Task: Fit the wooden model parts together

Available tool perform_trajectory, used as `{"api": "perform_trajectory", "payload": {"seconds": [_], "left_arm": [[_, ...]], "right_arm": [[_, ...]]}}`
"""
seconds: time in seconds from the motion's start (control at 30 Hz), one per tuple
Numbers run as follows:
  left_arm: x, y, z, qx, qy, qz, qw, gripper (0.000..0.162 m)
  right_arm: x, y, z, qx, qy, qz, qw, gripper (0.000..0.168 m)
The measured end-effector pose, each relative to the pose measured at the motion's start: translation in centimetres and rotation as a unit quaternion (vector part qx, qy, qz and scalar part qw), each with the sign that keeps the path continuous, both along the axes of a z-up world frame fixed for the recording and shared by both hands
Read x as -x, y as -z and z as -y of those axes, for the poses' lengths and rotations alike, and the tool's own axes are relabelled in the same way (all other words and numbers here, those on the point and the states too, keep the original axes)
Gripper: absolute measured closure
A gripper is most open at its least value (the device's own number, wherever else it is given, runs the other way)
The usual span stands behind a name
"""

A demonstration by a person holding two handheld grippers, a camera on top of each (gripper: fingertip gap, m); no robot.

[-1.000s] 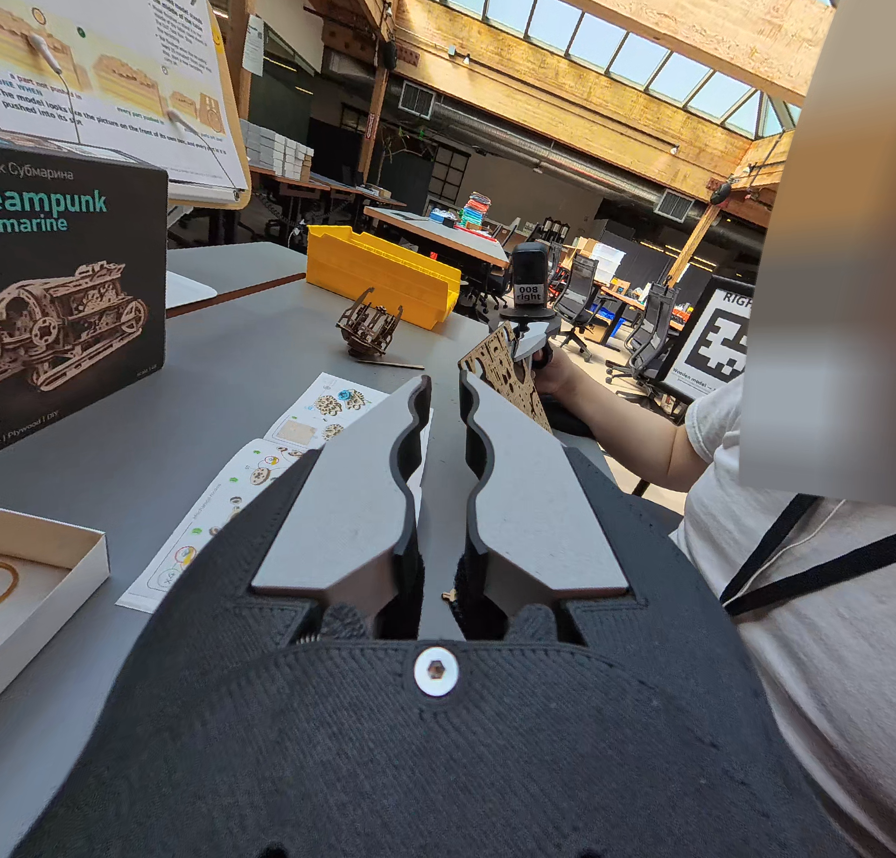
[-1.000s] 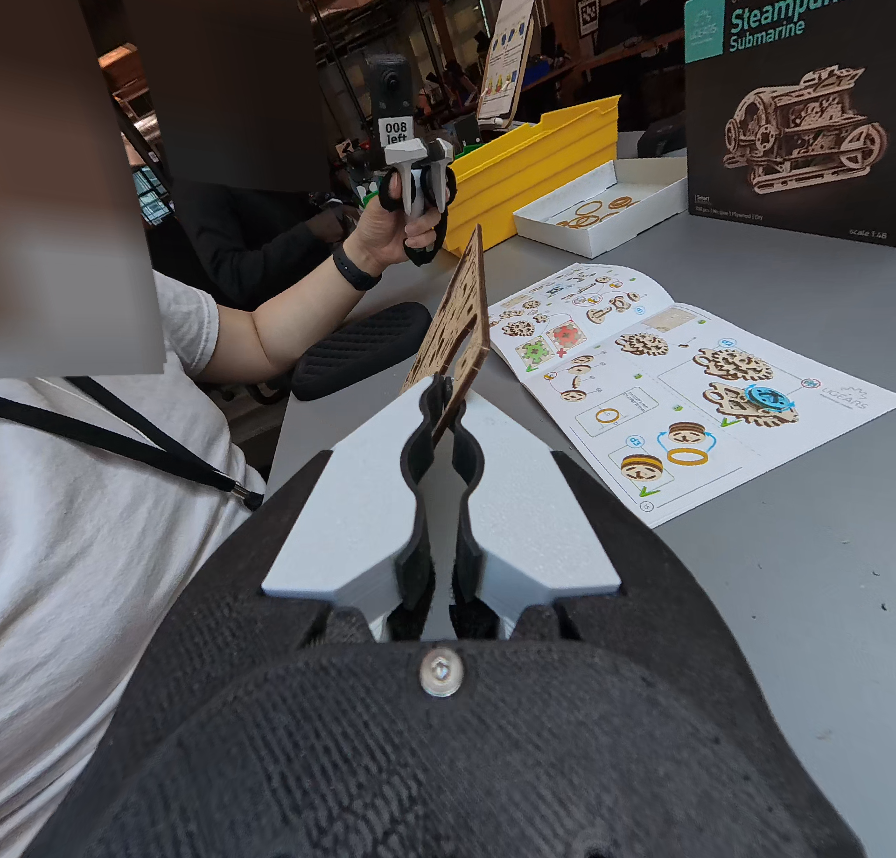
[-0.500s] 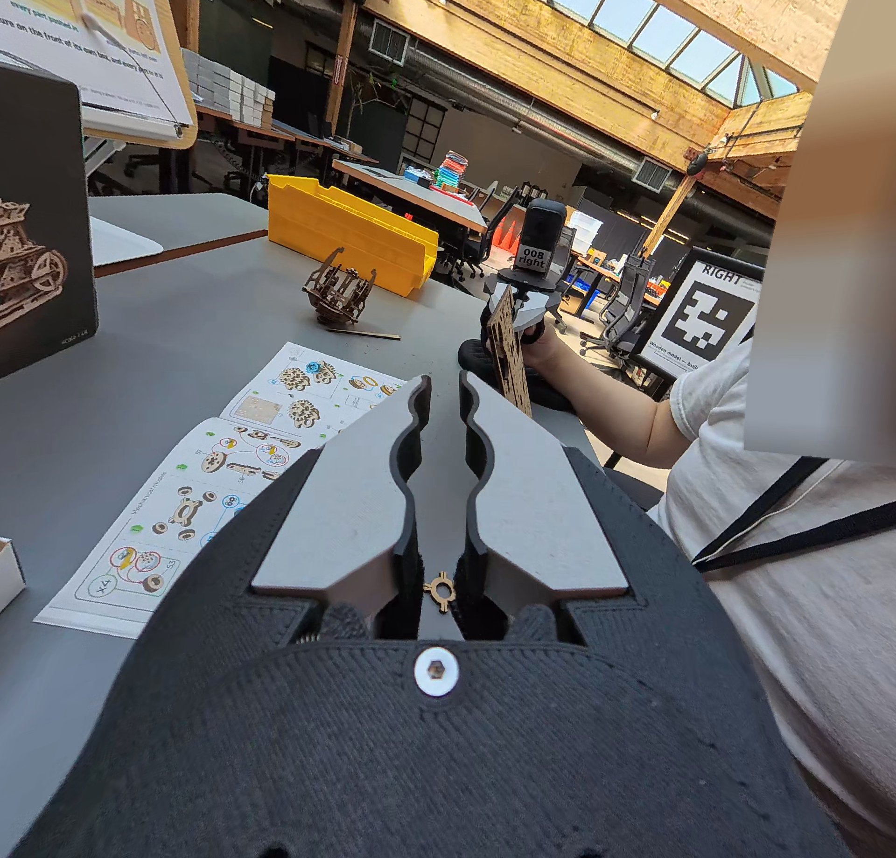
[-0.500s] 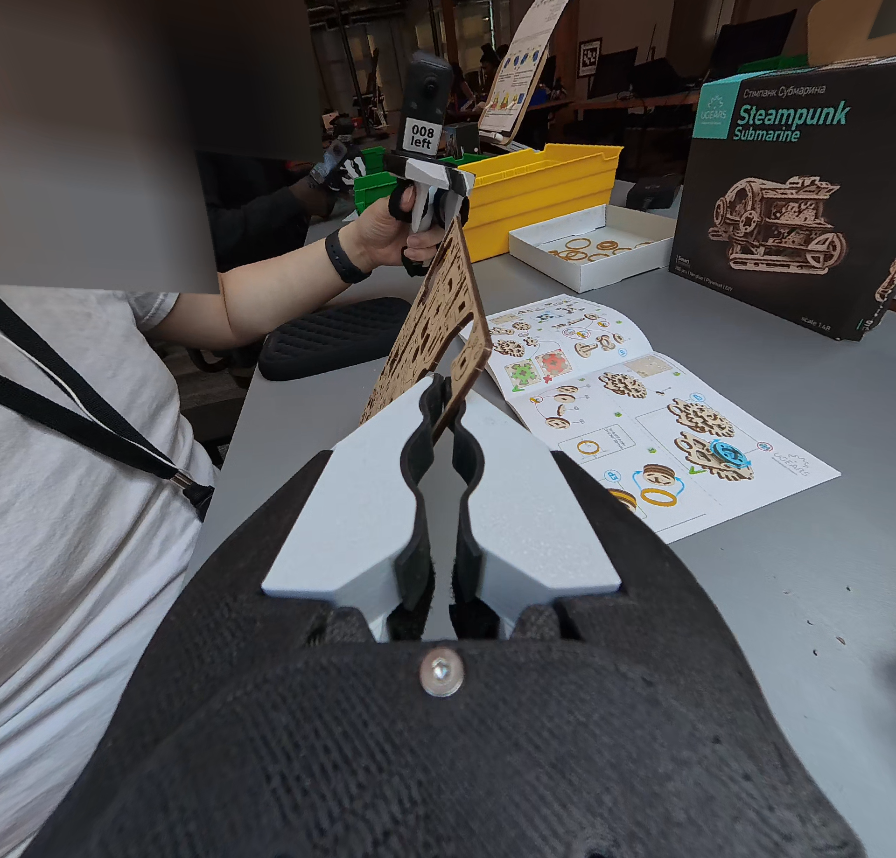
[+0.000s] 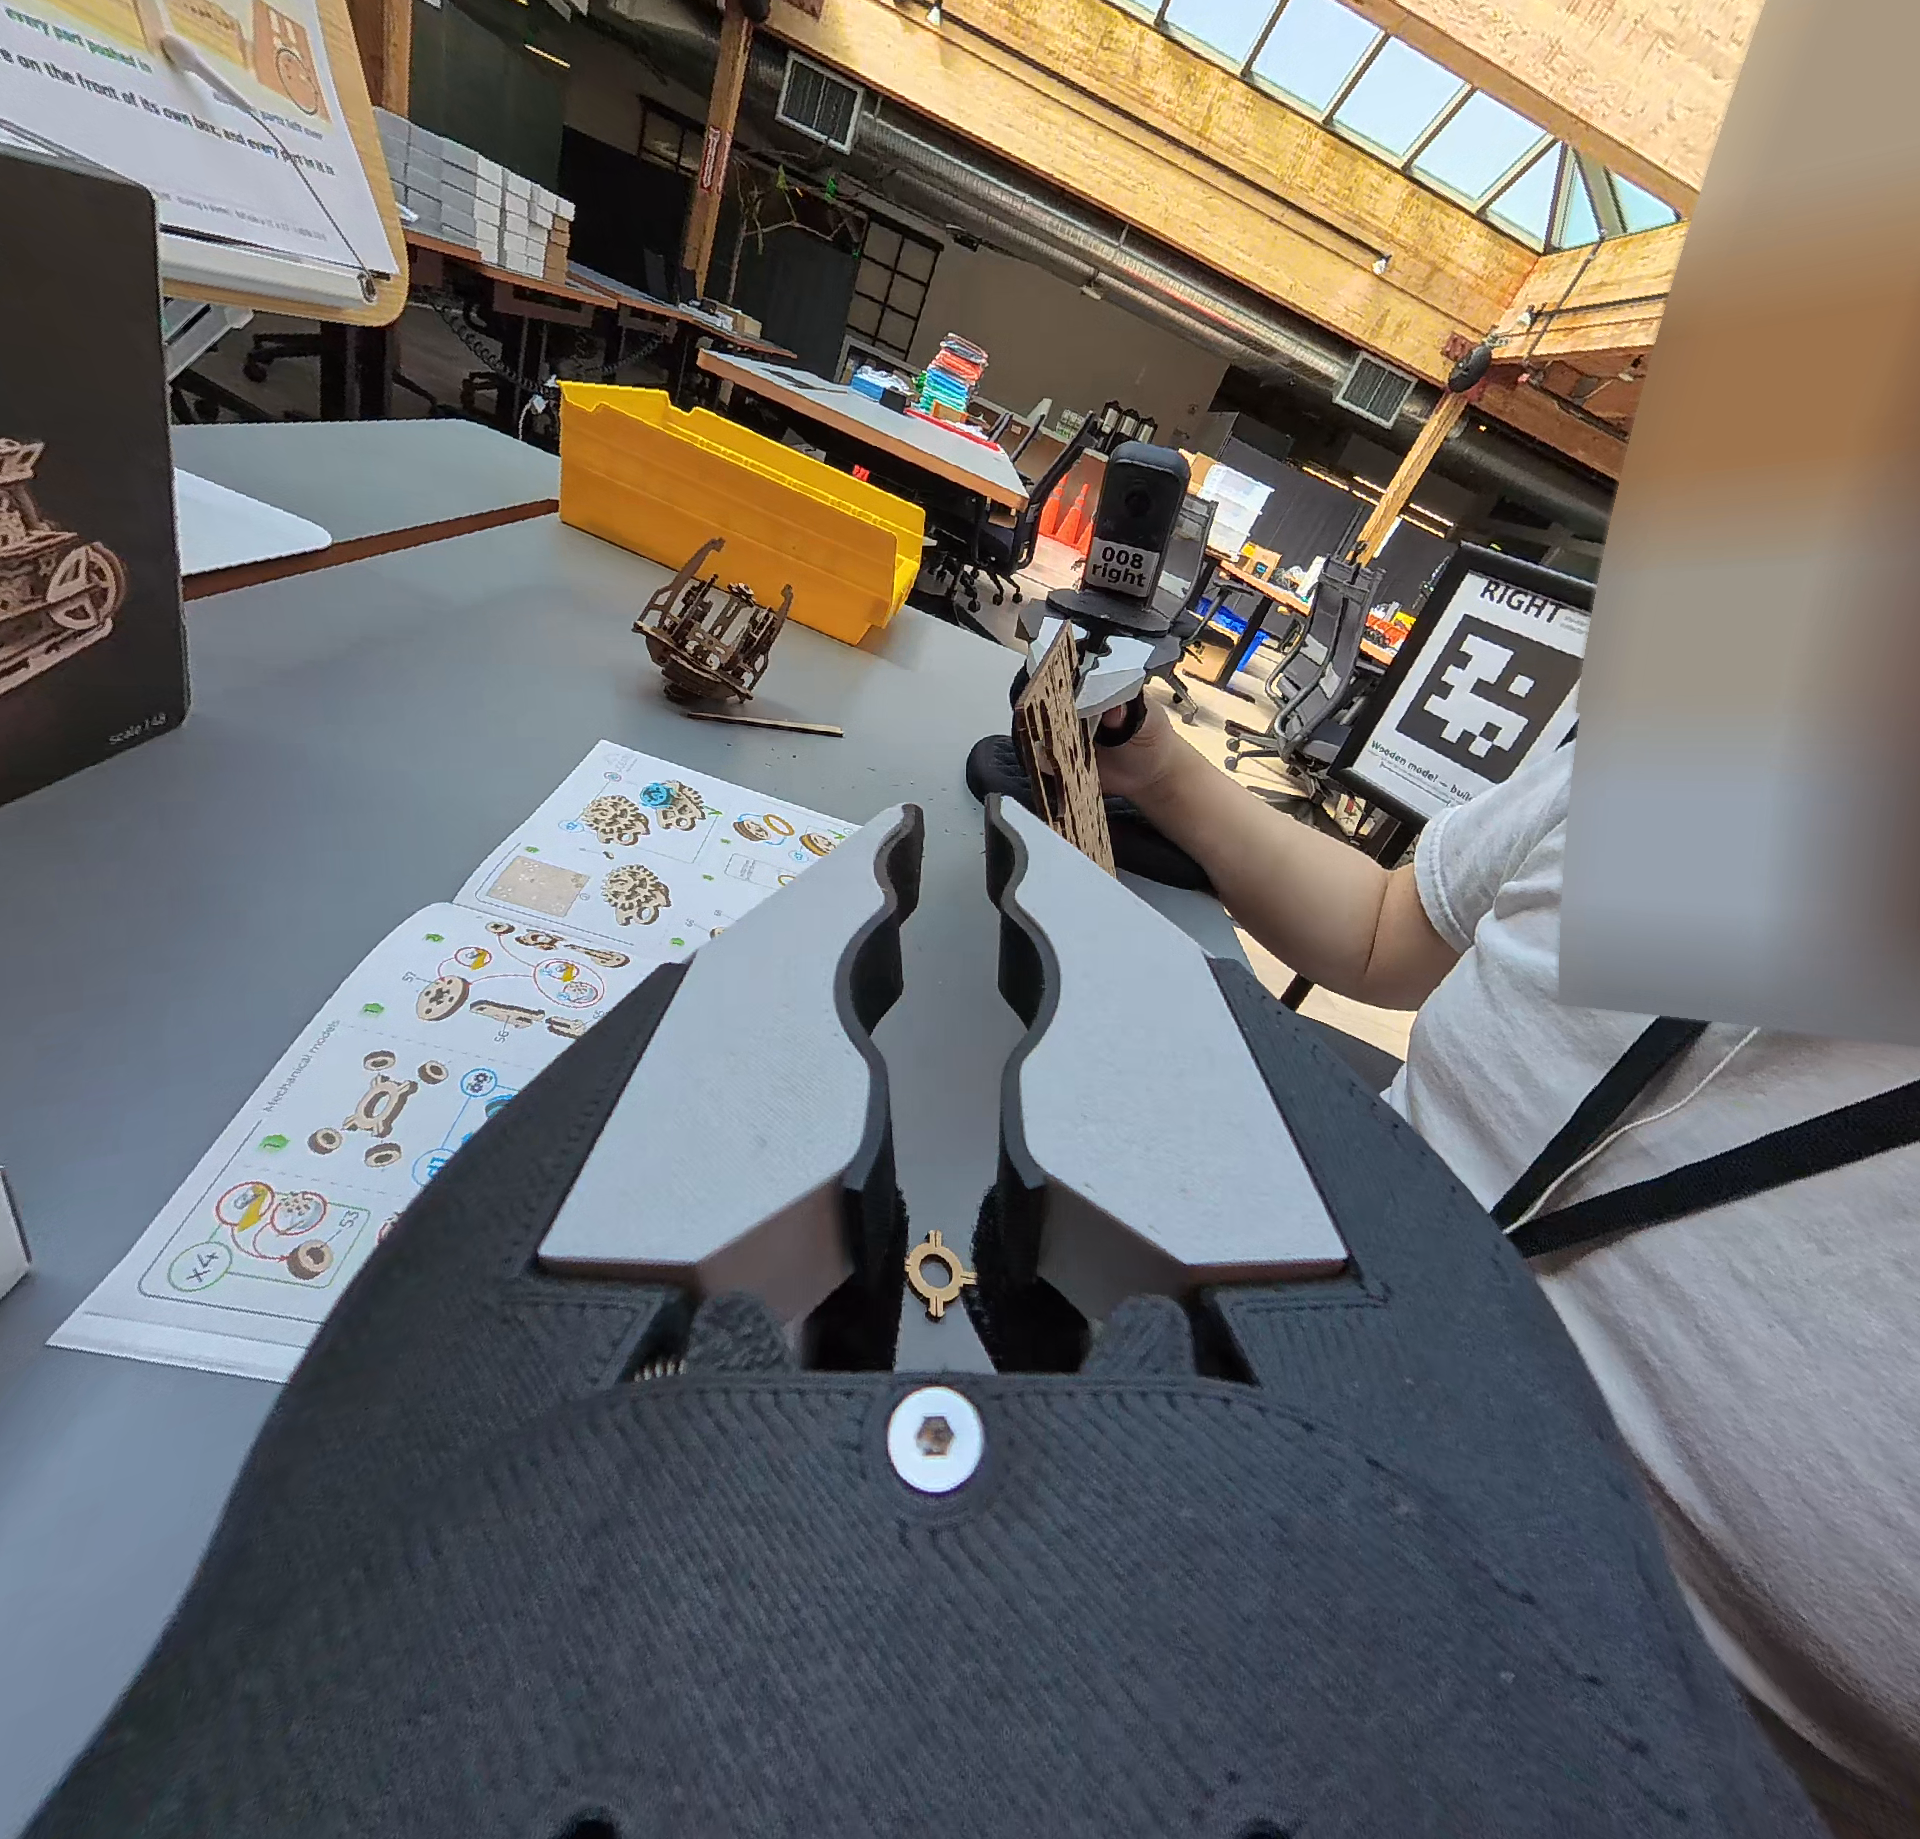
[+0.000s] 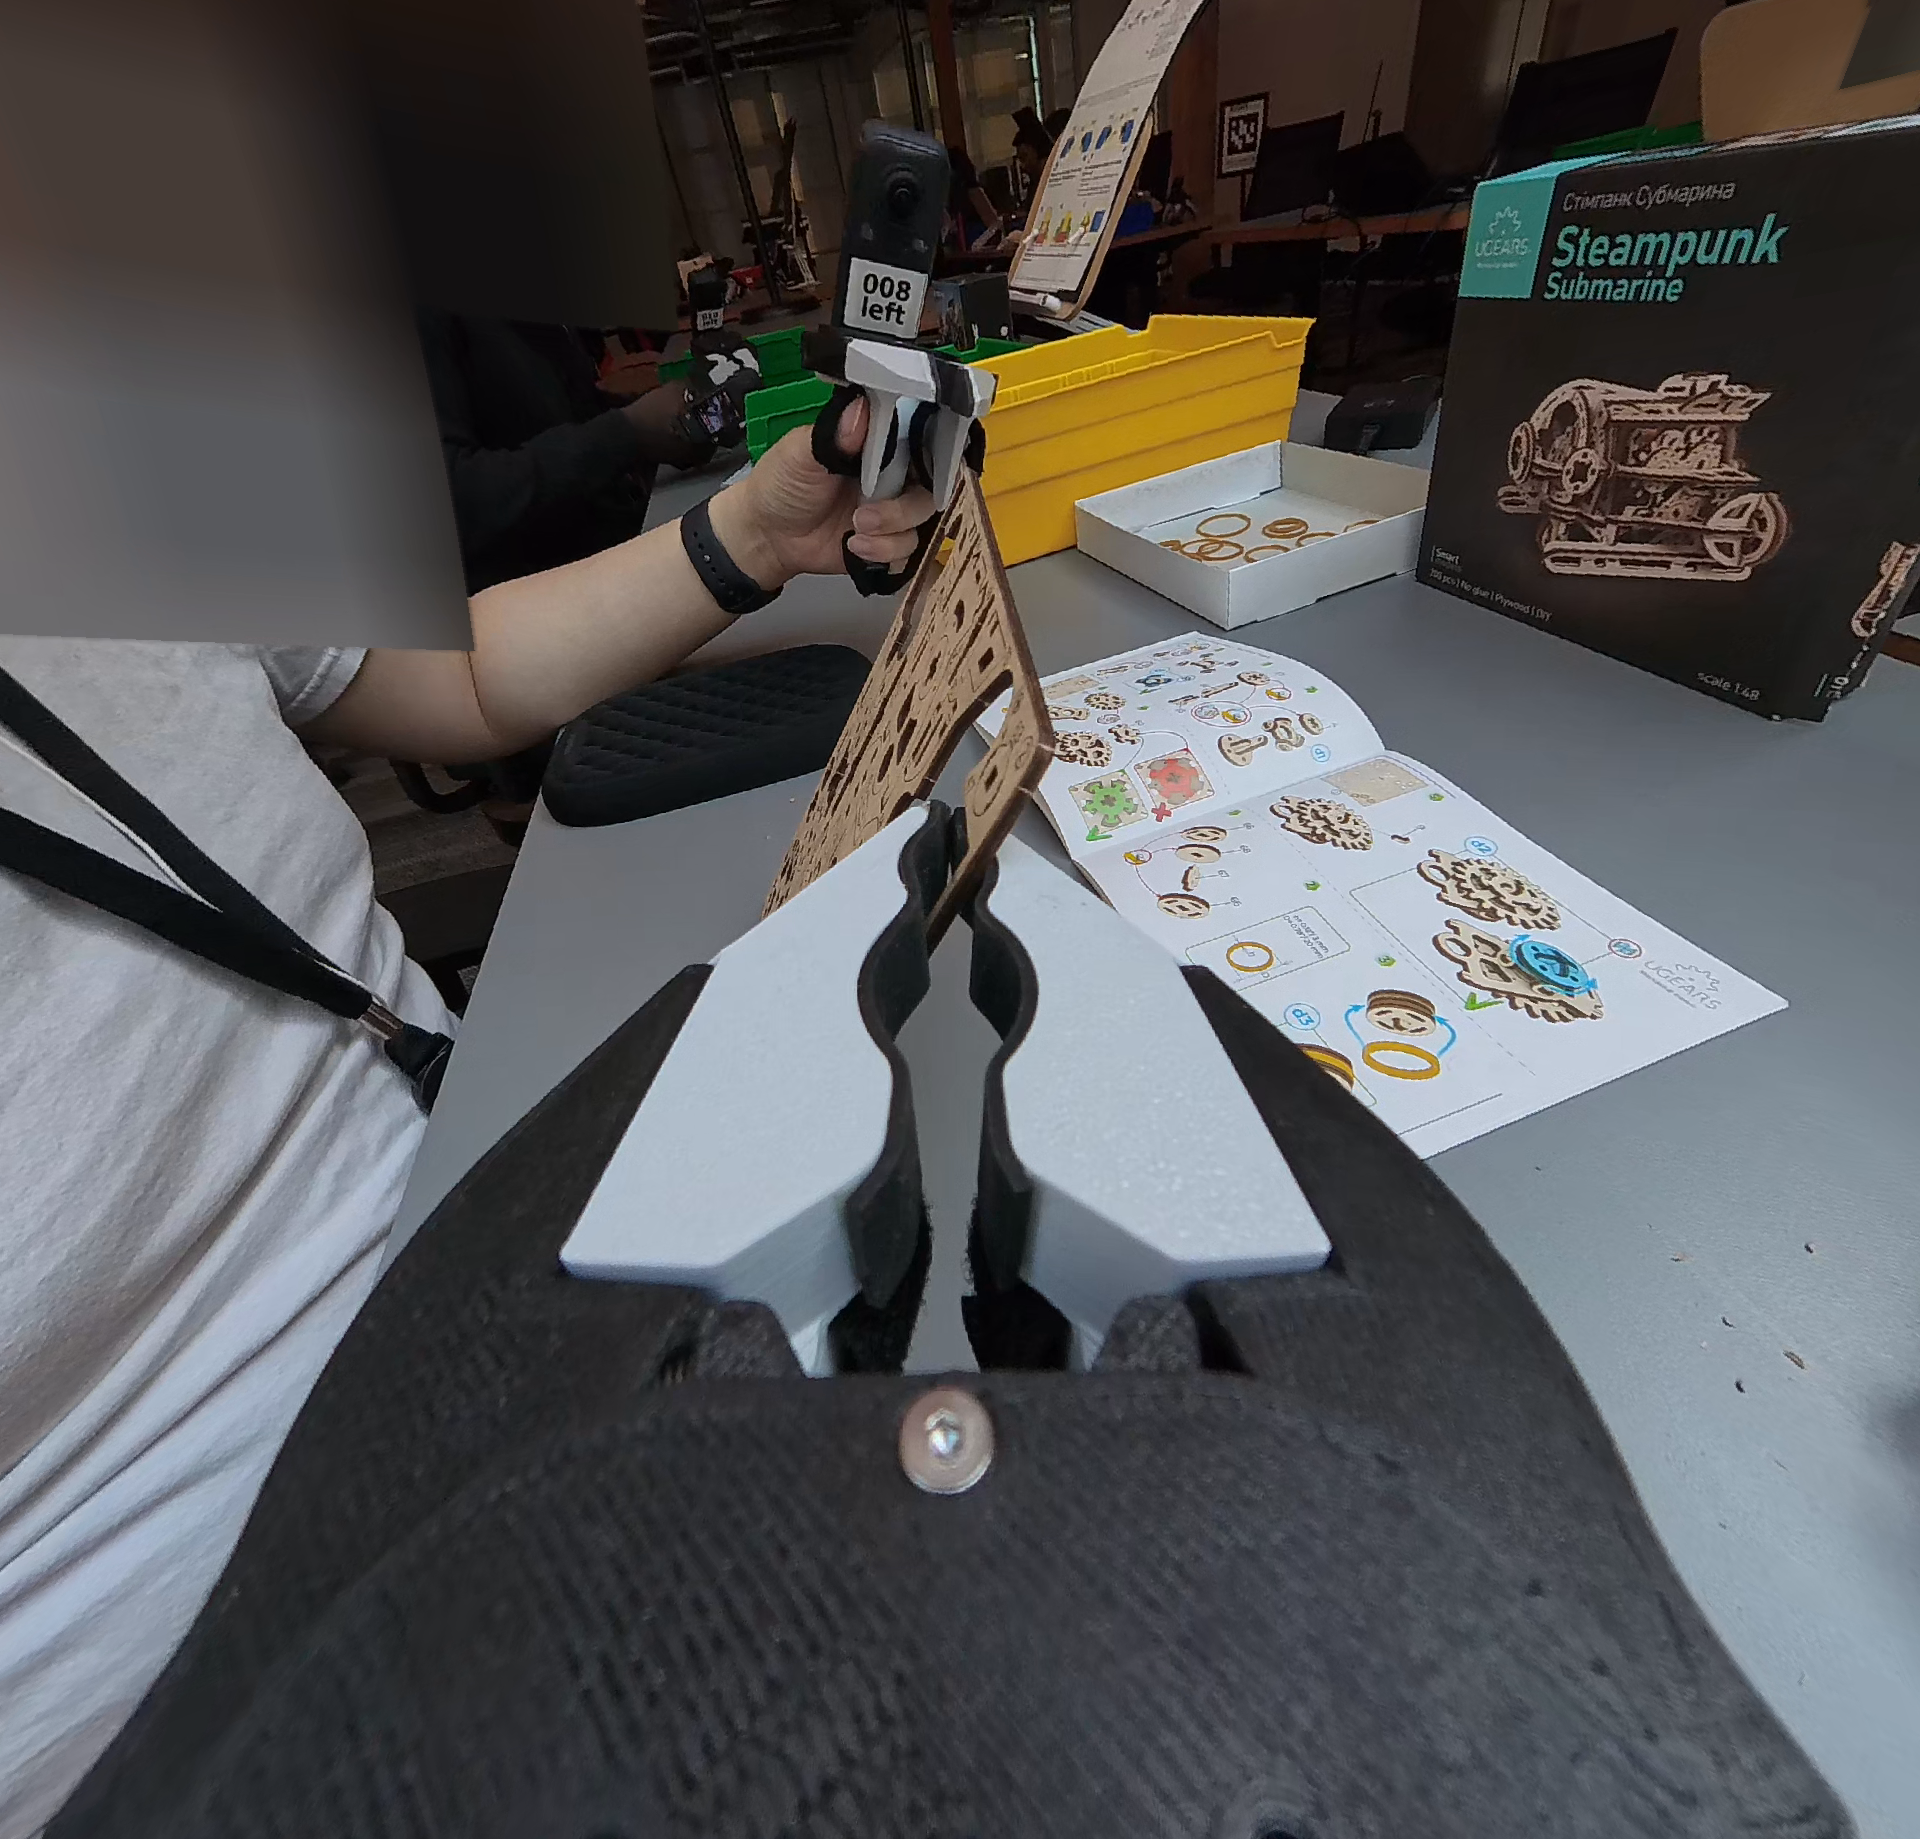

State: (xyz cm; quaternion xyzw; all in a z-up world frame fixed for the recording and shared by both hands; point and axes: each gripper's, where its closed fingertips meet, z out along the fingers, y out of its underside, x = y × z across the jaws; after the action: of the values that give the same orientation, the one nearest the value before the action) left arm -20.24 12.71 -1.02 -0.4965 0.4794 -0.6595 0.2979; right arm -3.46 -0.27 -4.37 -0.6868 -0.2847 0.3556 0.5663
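Observation:
My right gripper (image 6: 961, 844) is shut on the lower corner of a laser-cut wooden parts sheet (image 6: 935, 667) and holds it upright over the table's near edge. It also shows in the left wrist view (image 5: 1081, 677), with the sheet (image 5: 1060, 761). My left gripper (image 5: 951, 810) has a narrow gap and nothing between its tips. It is raised behind the sheet in the right wrist view (image 6: 920, 449). A small notched wooden ring (image 5: 938, 1273) shows in the gap near the finger bases. I cannot tell whether it lies on the table or sits in the gripper. A partly built wooden model (image 5: 712, 636) stands farther off.
An open instruction booklet (image 6: 1351, 854) lies on the grey table. Behind it are a white tray of wooden rings (image 6: 1247, 532), a yellow bin (image 6: 1132, 407) and the dark kit box (image 6: 1683, 418). A thin wooden stick (image 5: 764, 724) lies by the model. A black chair armrest (image 6: 707, 729) sits at the table edge. Spacing between my two grippers at the tips: around 25 cm.
My left gripper has drawn back from the sheet and swung right. The small wooden ring has come into full view in its gap. The right gripper has kept its hold and tilted the sheet.

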Motion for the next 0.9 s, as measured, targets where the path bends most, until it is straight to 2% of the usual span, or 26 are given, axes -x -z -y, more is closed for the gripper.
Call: {"api": "perform_trajectory", "payload": {"seconds": [0.9], "left_arm": [[0.33,-0.23,-0.74,0.019,-0.009,0.007,1.0,0.152]], "right_arm": [[-0.15,-0.1,-0.19,-0.008,0.01,0.002,1.0,0.168]]}}
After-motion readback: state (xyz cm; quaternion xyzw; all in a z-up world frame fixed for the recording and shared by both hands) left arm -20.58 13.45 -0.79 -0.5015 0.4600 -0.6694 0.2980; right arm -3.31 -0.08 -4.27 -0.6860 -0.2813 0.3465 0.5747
